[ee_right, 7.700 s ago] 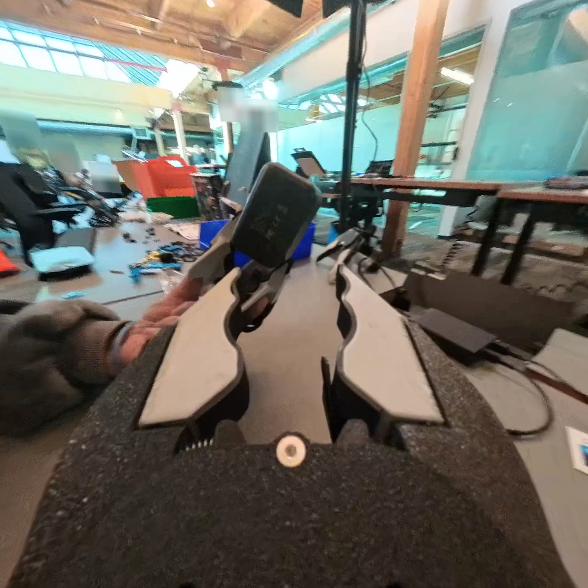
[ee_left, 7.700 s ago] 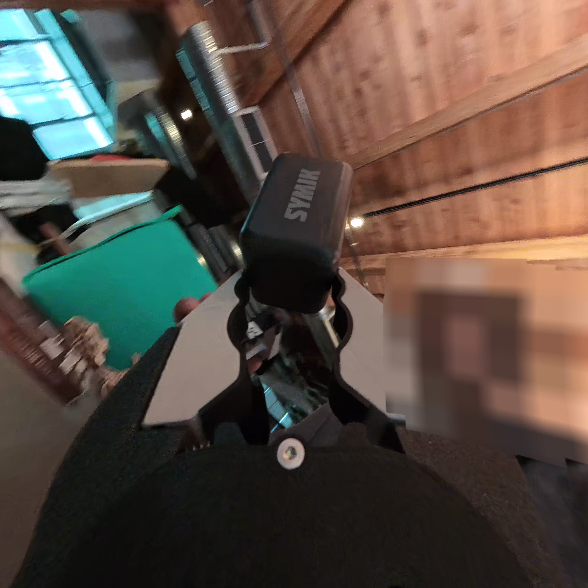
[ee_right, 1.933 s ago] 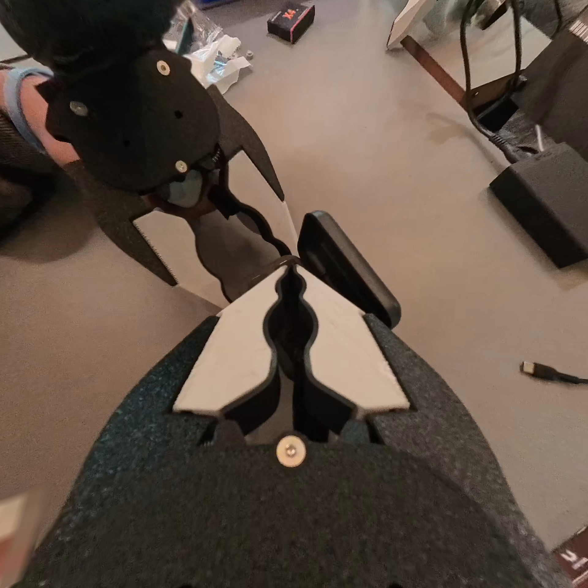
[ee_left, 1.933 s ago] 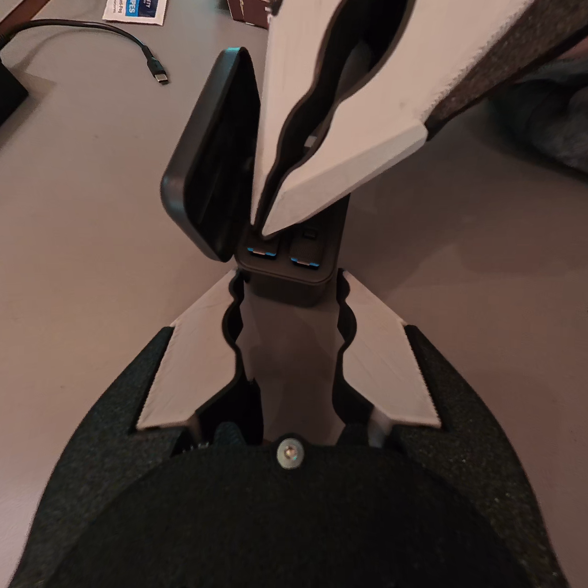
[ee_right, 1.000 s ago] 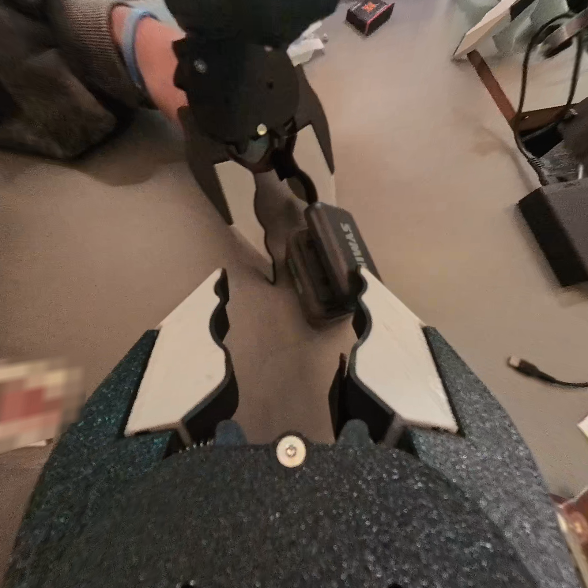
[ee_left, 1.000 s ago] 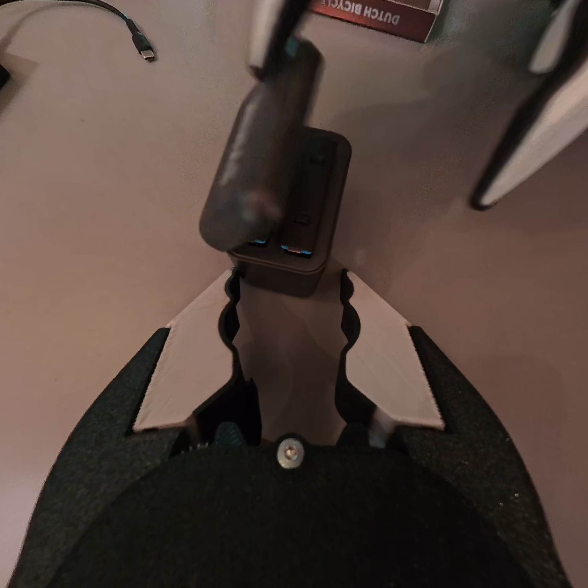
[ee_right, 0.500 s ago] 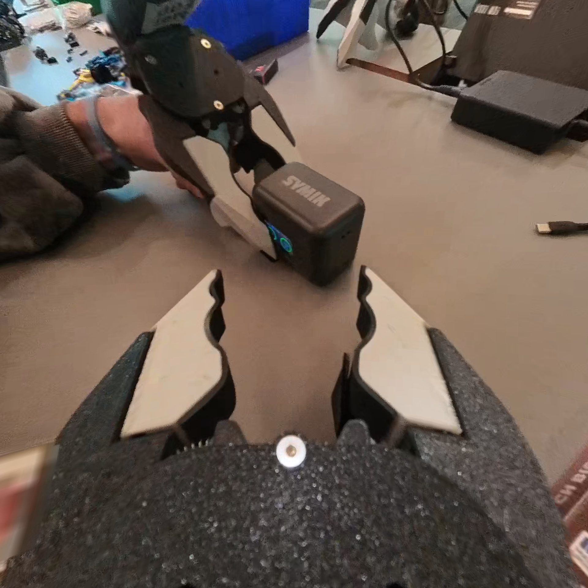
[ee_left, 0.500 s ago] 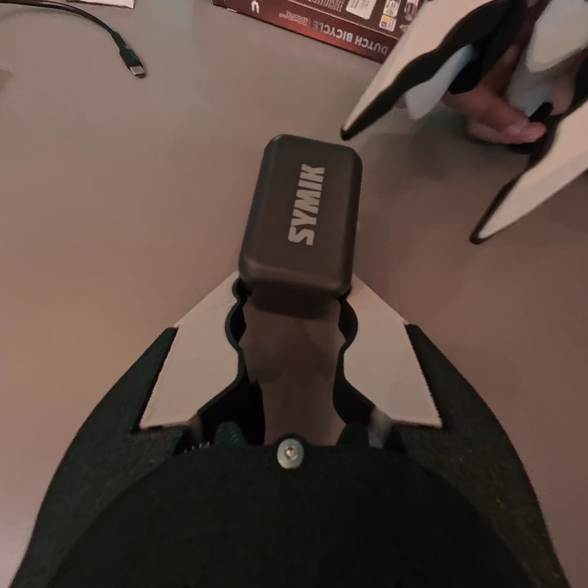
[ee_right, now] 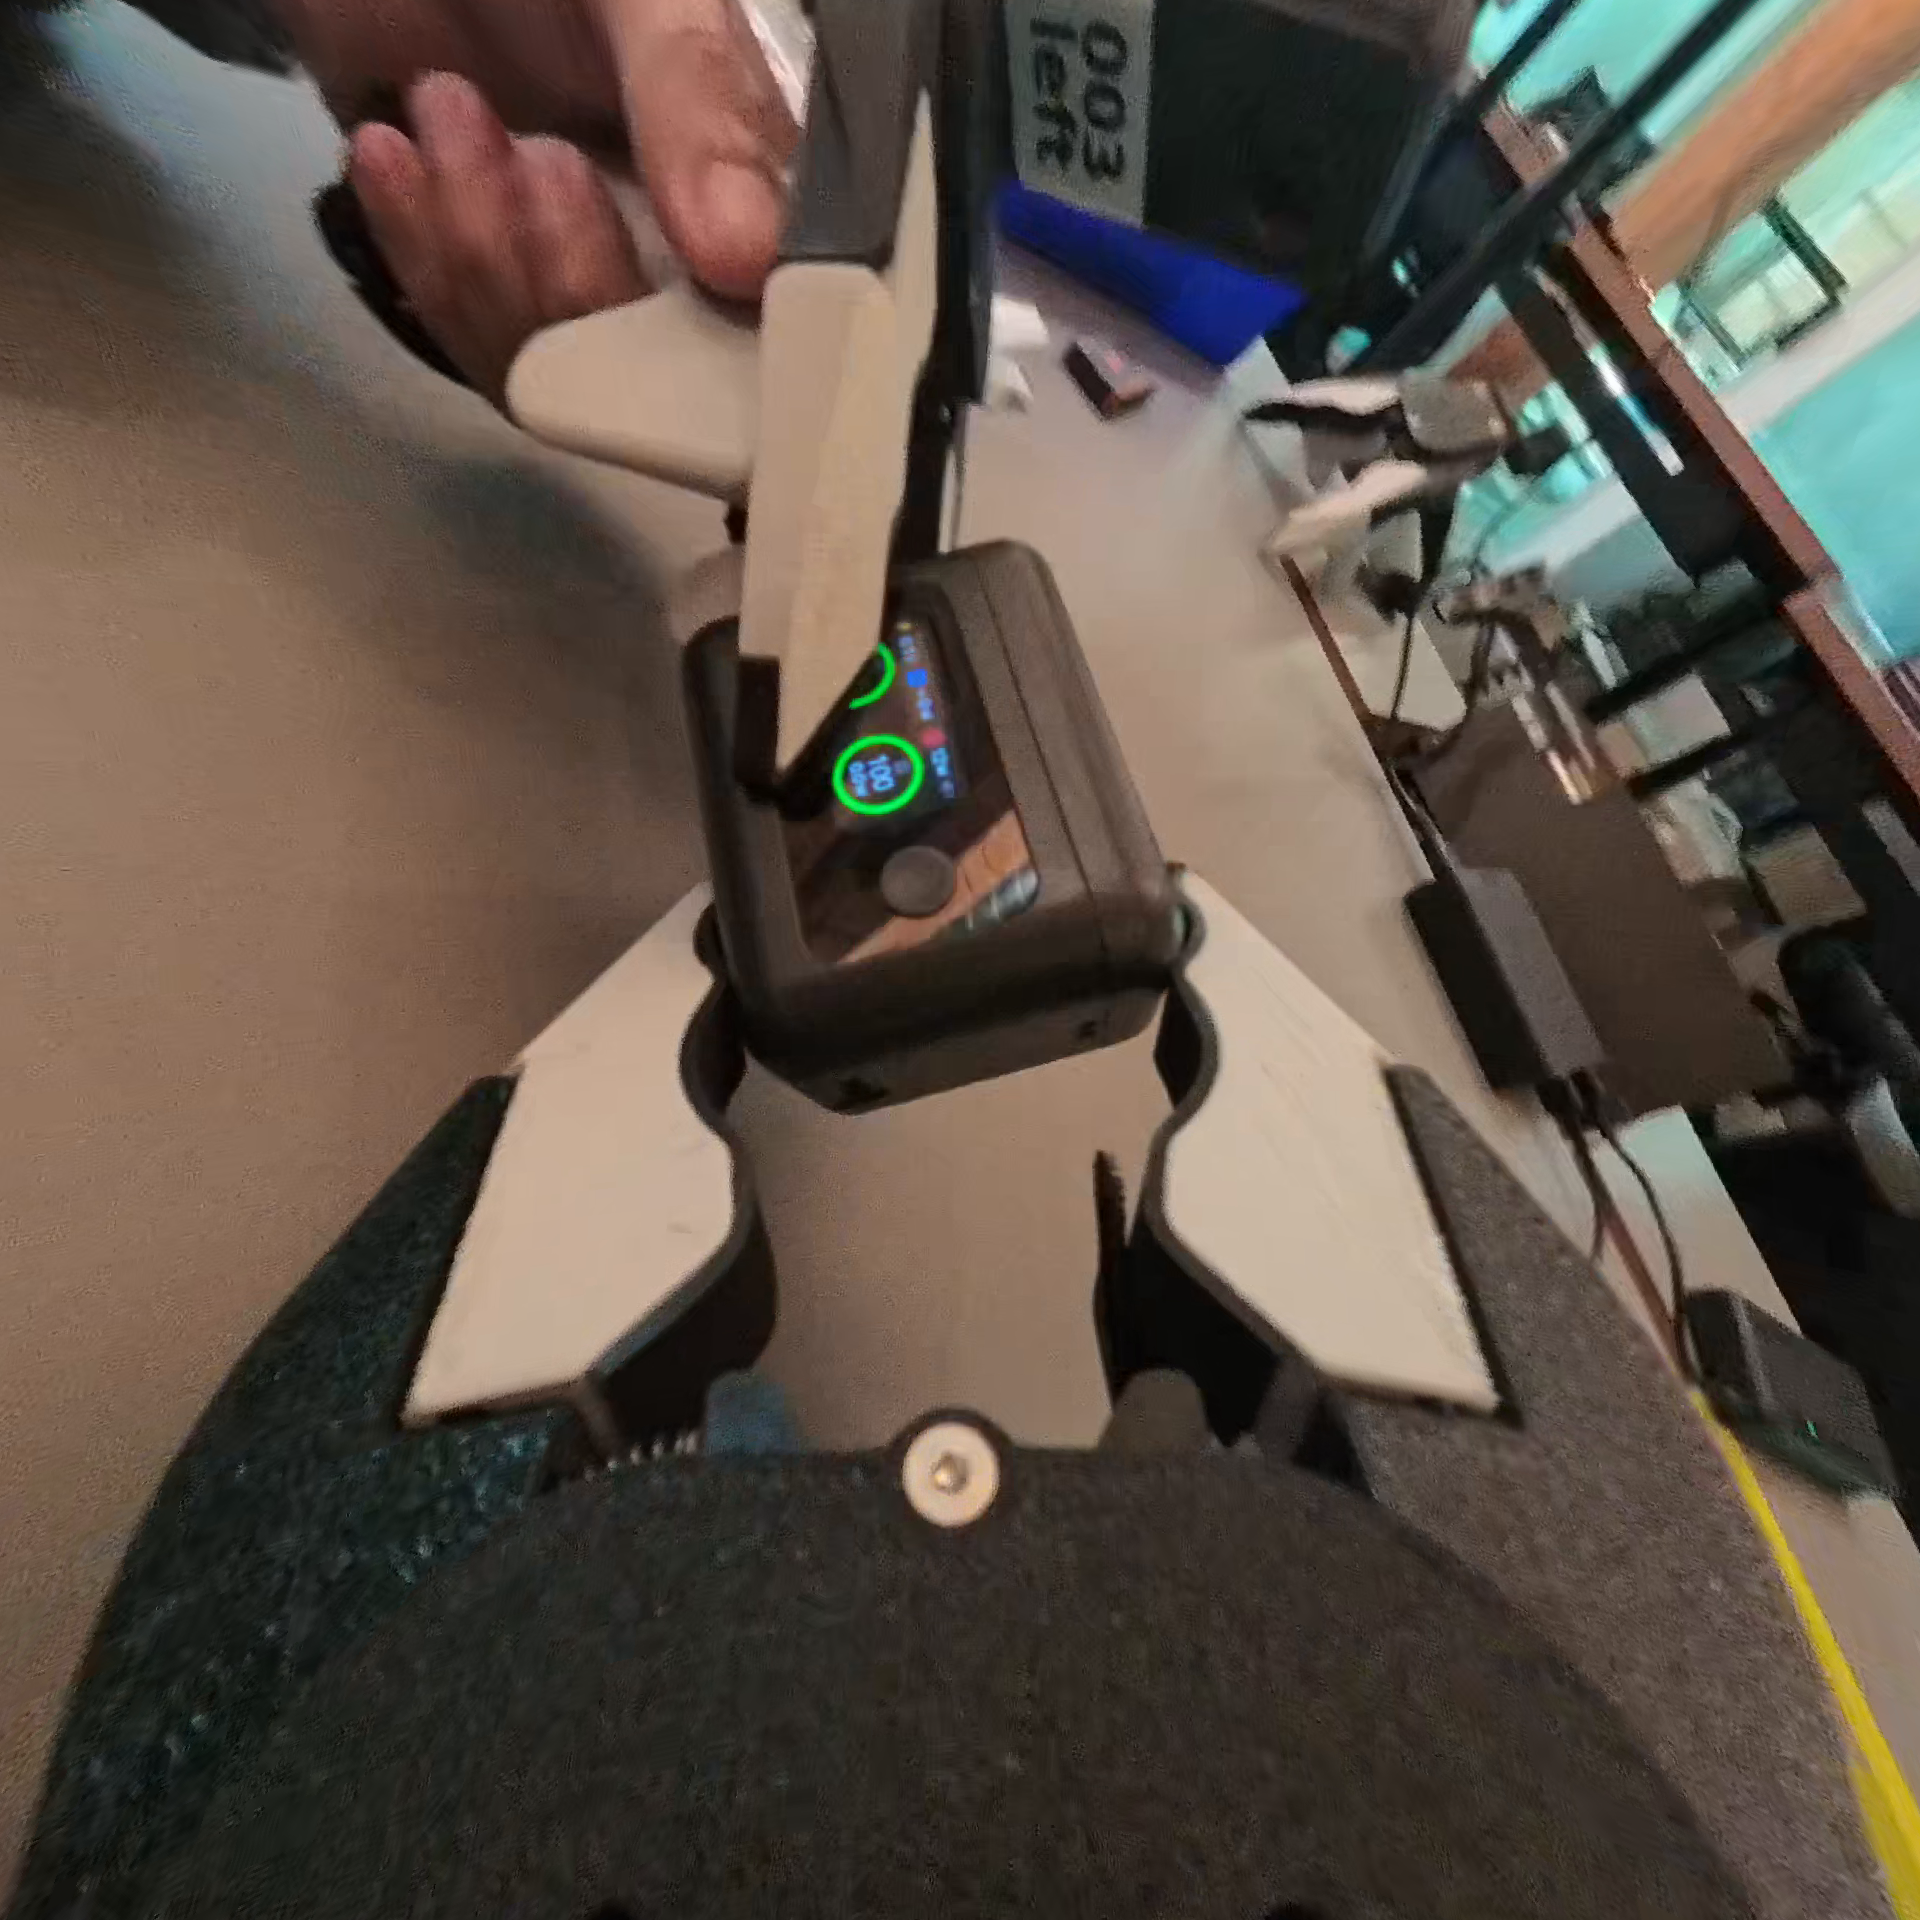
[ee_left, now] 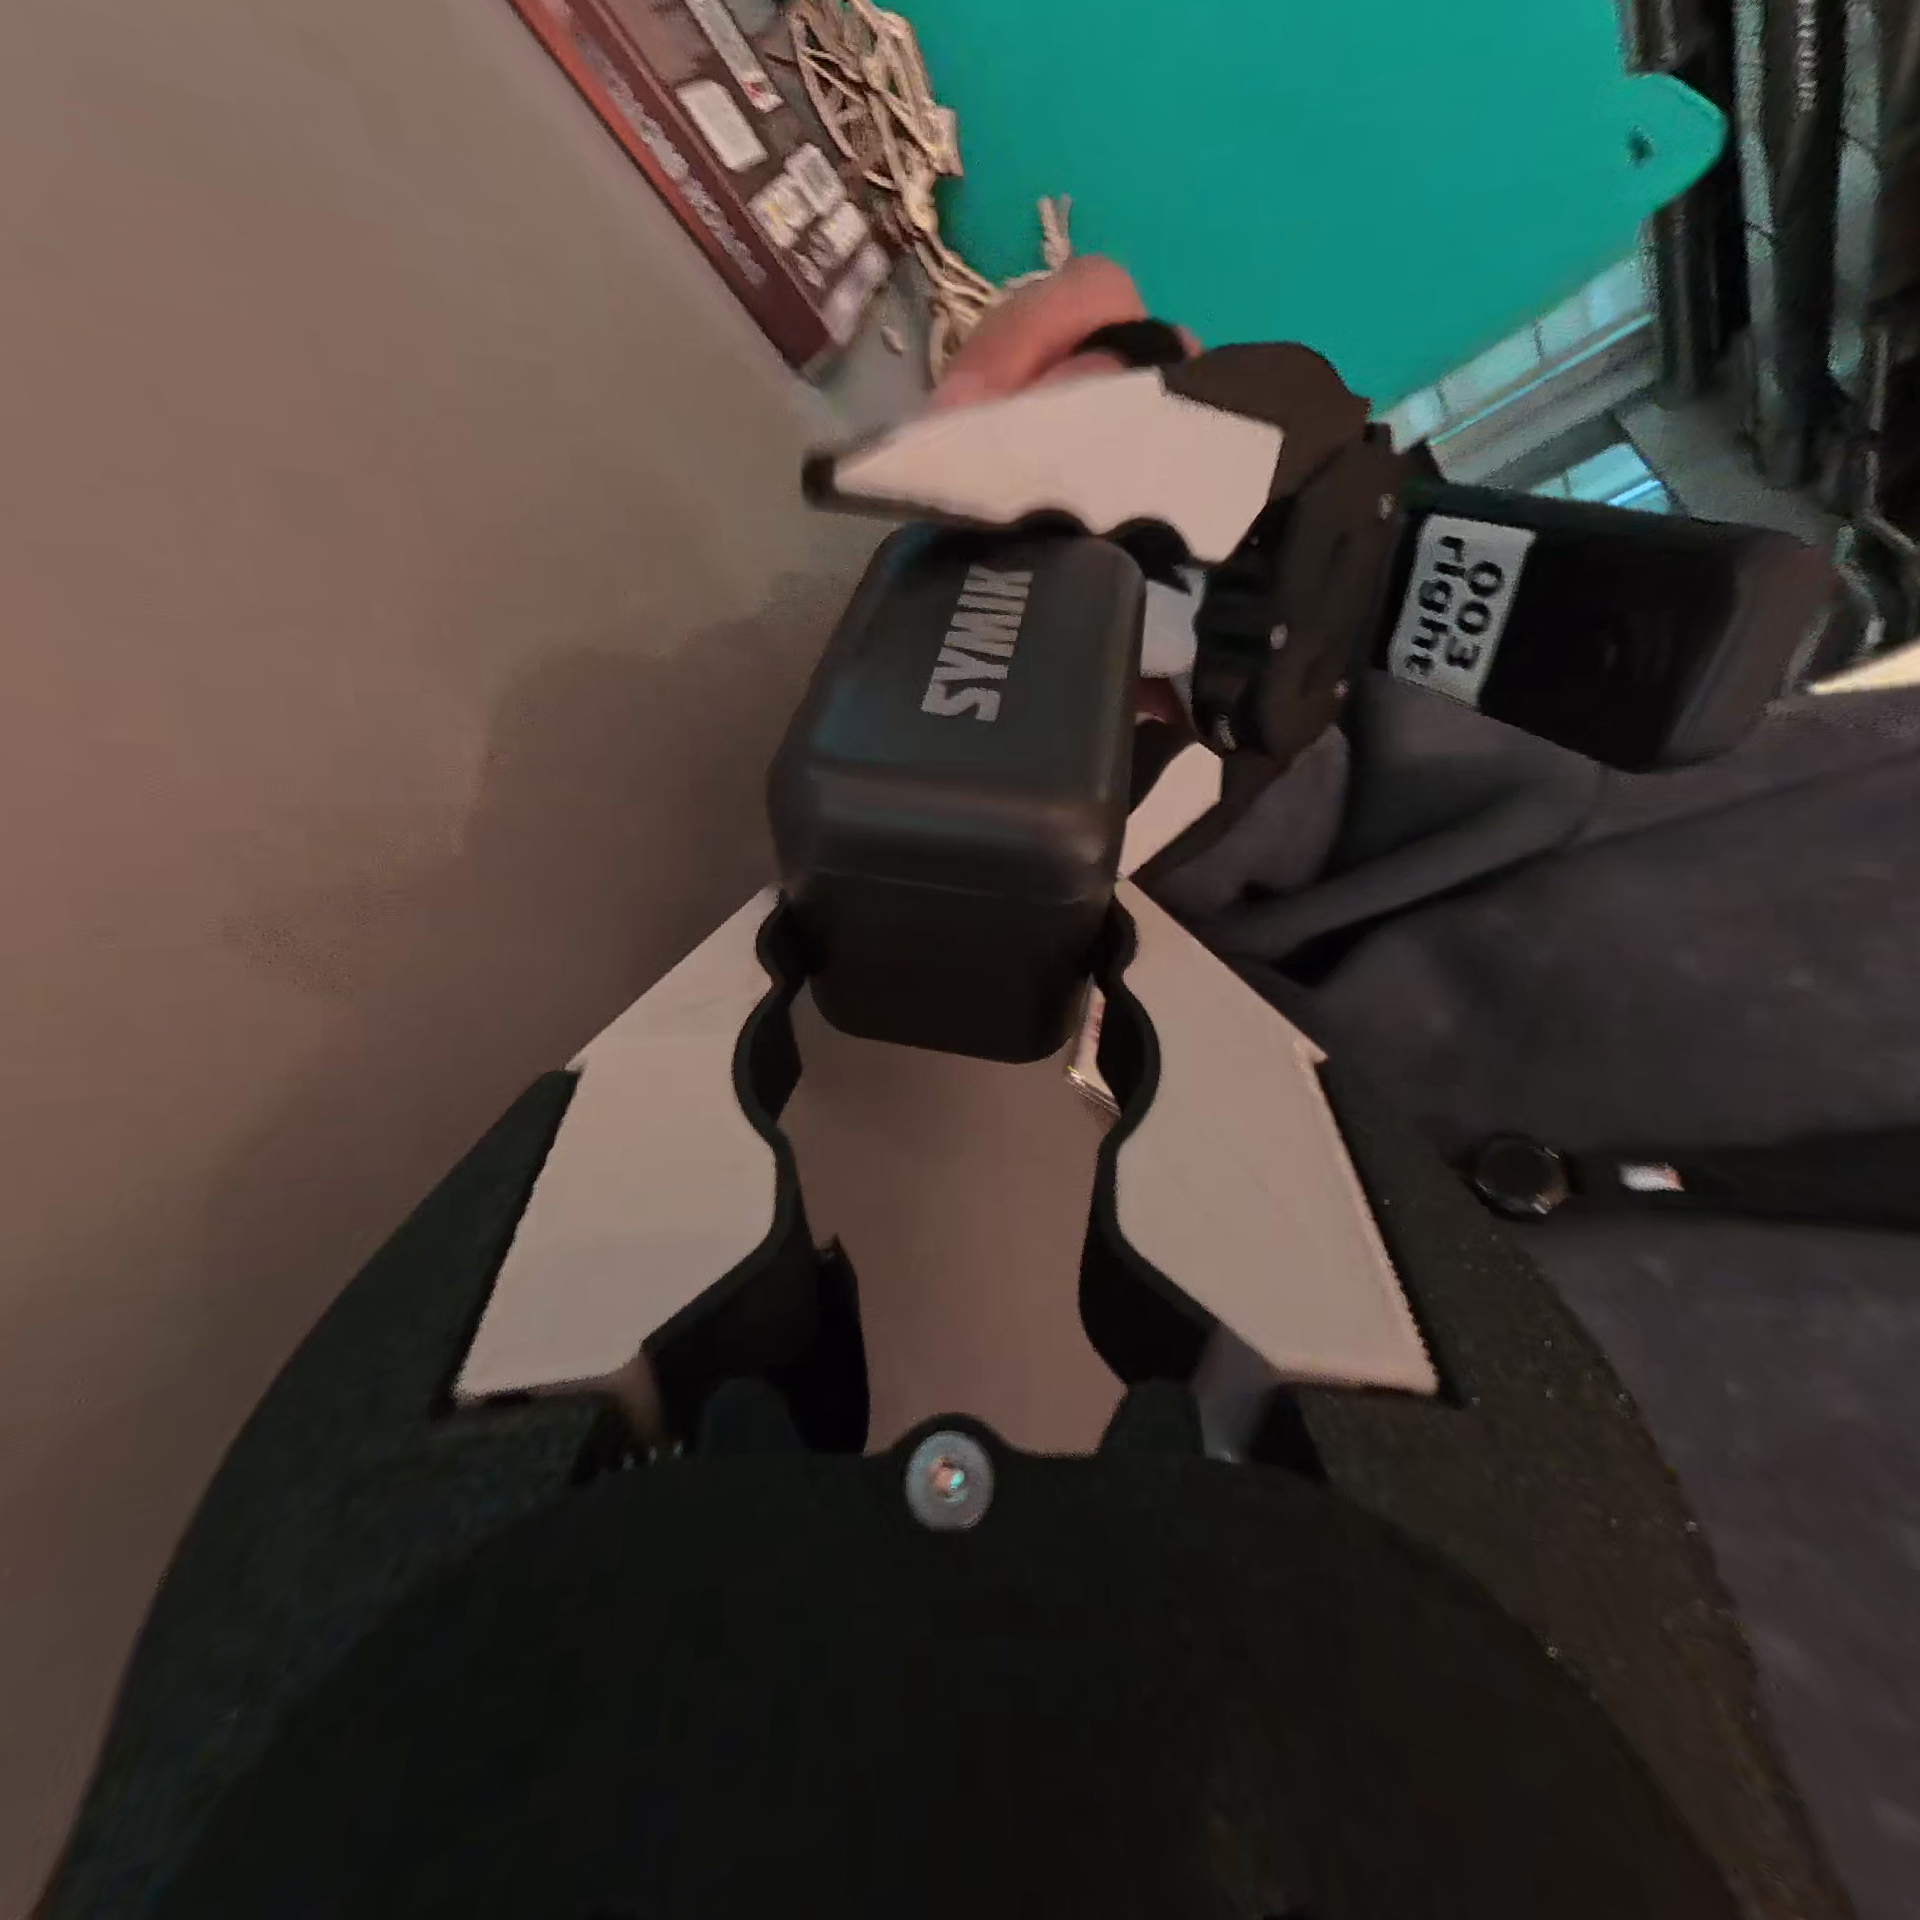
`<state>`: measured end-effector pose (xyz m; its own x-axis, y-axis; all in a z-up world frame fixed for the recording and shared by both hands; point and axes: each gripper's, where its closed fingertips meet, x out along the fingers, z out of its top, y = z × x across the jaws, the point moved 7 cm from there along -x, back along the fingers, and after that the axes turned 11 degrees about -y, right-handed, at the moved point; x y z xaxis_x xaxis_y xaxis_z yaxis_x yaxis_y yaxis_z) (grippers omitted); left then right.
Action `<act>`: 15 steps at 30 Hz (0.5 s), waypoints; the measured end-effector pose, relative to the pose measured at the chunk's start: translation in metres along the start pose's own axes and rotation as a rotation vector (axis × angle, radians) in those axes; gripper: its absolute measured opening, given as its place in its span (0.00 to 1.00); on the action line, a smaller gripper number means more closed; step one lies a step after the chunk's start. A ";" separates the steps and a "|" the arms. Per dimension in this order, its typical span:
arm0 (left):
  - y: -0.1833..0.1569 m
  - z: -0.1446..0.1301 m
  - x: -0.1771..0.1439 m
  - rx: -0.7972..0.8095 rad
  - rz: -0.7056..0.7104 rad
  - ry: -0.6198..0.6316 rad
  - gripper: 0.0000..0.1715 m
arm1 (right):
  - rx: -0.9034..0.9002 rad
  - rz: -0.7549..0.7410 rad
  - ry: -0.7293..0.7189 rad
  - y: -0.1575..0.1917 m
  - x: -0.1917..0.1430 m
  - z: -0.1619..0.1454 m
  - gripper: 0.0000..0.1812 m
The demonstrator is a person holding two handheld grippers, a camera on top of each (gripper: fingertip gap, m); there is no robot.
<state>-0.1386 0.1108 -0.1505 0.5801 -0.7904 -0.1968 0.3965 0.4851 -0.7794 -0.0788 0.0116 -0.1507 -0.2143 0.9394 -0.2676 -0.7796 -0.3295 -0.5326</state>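
Observation:
A black hard case [ee_left: 966, 727] with a shut lid sits between the fingertips of my left gripper [ee_left: 945, 904], which is shut on its near end and holds it above the grey table [ee_left: 312, 520]. The right gripper reaches in from the right, its upper finger [ee_left: 1039, 468] lying over the case's far end. In the right wrist view the case [ee_right: 1049, 748] shows a lit screen [ee_right: 883, 769] with green rings. My right gripper [ee_right: 951, 925] is wide open, its tips snug against the case's two sides. A left finger [ee_right: 831, 520] crosses the screen.
A brown printed box [ee_left: 727, 177] and a green panel [ee_left: 1299, 156] lie beyond the case. A dark sleeve [ee_left: 1558, 935] is on the right. In the right wrist view, a black power brick [ee_right: 1496, 977], cables, a blue bin [ee_right: 1143, 270] and desks line the right side.
The left gripper has lifted and turned the closed case off the table. The right gripper, earlier apart from it, now straddles the case at the same opening.

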 end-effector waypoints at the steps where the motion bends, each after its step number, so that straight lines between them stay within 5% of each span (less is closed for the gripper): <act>1: -0.010 -0.006 -0.005 -0.003 -0.030 0.013 0.32 | -0.016 0.056 -0.044 0.006 -0.004 0.012 0.44; 7: -0.103 -0.034 -0.043 0.040 -0.094 -0.148 0.32 | -0.075 0.236 -0.226 0.021 -0.024 0.110 0.42; 13: -0.172 -0.077 -0.098 0.272 0.242 -0.481 0.59 | -0.320 0.335 -0.292 0.043 -0.021 0.173 0.42; 15: -0.186 -0.104 -0.116 0.321 0.365 -0.578 0.61 | -0.439 0.320 -0.293 0.052 -0.015 0.187 0.42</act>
<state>-0.3536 0.0739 -0.0444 0.9601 -0.2795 0.0025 0.2439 0.8334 -0.4959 -0.2259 -0.0022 -0.0244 -0.5992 0.7537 -0.2699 -0.3484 -0.5490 -0.7598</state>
